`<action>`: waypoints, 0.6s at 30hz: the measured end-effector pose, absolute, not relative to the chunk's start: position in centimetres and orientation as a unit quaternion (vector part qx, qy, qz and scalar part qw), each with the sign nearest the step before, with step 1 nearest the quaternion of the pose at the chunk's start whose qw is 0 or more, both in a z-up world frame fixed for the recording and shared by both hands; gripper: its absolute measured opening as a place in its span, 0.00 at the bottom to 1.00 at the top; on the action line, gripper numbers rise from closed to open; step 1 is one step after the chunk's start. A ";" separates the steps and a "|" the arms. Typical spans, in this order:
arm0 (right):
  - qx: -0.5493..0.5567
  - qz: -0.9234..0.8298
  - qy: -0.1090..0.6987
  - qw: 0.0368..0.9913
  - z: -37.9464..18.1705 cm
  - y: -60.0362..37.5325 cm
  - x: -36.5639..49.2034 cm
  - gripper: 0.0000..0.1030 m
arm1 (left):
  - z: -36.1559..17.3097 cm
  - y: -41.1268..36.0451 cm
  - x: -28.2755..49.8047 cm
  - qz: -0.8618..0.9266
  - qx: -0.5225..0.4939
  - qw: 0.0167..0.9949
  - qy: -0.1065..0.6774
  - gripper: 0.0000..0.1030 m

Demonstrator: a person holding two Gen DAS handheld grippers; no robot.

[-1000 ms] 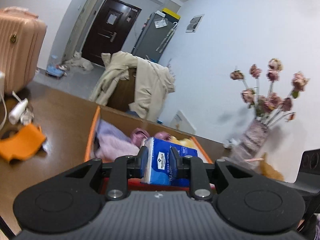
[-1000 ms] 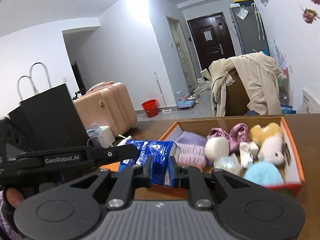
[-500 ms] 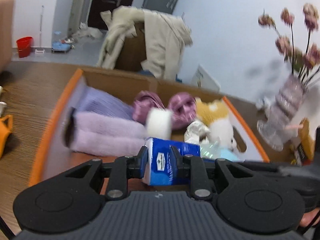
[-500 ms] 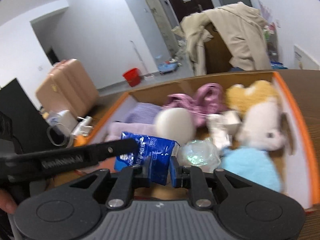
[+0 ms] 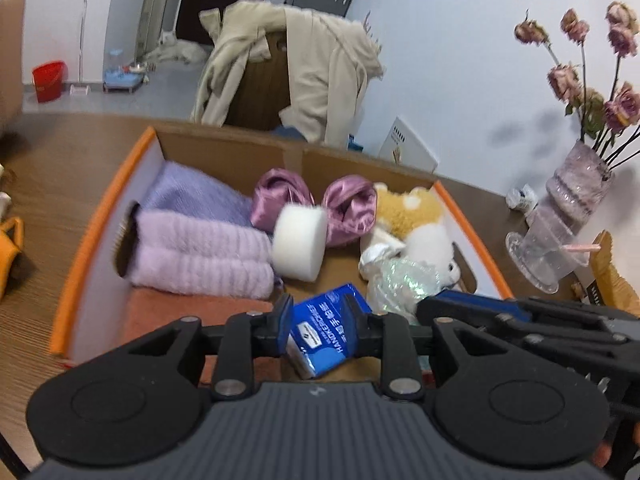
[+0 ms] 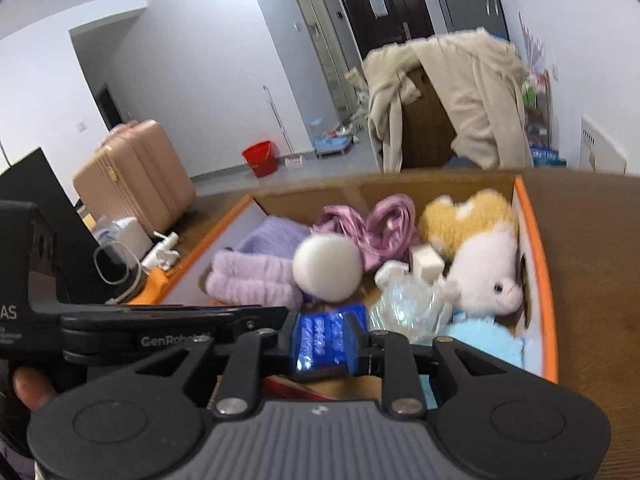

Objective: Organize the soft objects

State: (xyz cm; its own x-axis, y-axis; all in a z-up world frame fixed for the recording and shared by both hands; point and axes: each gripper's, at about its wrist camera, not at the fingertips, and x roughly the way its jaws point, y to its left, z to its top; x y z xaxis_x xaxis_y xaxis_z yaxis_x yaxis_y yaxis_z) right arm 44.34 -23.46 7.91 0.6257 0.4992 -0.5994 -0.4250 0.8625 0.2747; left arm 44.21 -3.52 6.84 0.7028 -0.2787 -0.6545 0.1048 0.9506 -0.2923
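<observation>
Most of the sorting looks done already, judging by how full the cardboard box (image 5: 100,216) with the orange rim is. Going left to right in the left wrist view: a folded purple towel (image 5: 200,252) sits against the left wall, then a white sponge puck (image 5: 298,242) in front of two shiny pink satin scrunchies (image 5: 316,204), then a yellow-and-white plush (image 5: 420,220) and some crinkly iridescent wrap (image 5: 400,284) on the right side. A fluffy light blue thing (image 6: 486,338) shows in the right wrist view, in the near right corner. What's left is the blue tissue pack (image 5: 326,330), held low over the near middle of the box, over a bare patch of the floor. The left gripper (image 5: 318,318) has its pads pressed on one end of the pack. The right gripper (image 6: 324,340) has the other end between its fingers and its jaws are opening, pack not dropped yet as far as I can tell. So I'd guess this is the release step, and once the pack is down the box is about sorted. An orange thing (image 5: 10,248) lies on the table left of the box; can't tell whether it belongs in there.
</observation>
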 end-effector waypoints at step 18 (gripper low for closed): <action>-0.043 0.135 0.217 0.966 16.6 -25.6 26.5 0.63 | 15.2 0.9 26.8 -0.054 -0.011 0.975 0.214 0.79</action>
